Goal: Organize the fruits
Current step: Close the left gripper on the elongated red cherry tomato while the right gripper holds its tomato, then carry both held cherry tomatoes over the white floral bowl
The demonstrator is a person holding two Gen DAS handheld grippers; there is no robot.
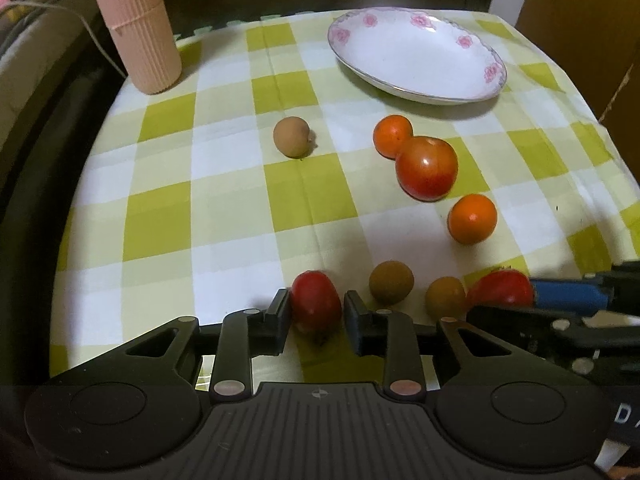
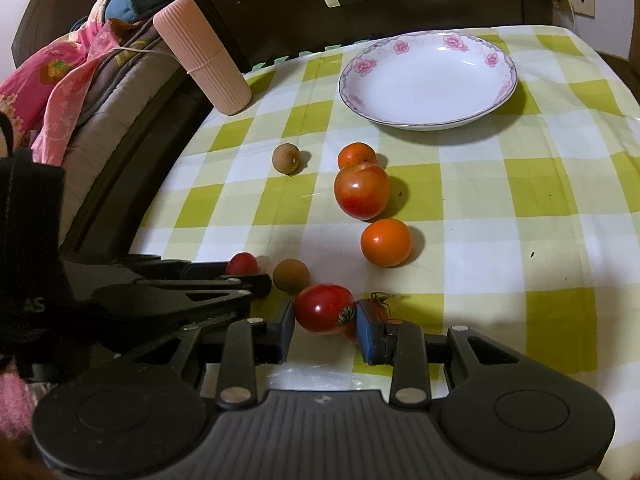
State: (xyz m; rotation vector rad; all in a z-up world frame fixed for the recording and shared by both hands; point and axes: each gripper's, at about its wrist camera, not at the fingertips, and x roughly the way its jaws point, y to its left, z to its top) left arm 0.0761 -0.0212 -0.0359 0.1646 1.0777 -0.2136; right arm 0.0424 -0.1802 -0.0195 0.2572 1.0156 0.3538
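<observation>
Tomatoes (image 1: 315,305) sit clamped in both tools, longans (image 1: 391,282) between.

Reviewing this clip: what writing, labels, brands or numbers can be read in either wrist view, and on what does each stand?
"AS": white letters, cut off, on the left gripper's black body in the right wrist view.
"D" and part of a further letter: white, cut off, on the right gripper's body at the edge of the left wrist view.
Plate, pink cup, checked cloth: no writing seen.

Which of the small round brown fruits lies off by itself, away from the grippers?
The small brown round fruit nearest the pink ribbed cylinder. The other two brown fruits lie near the grippers.
</observation>
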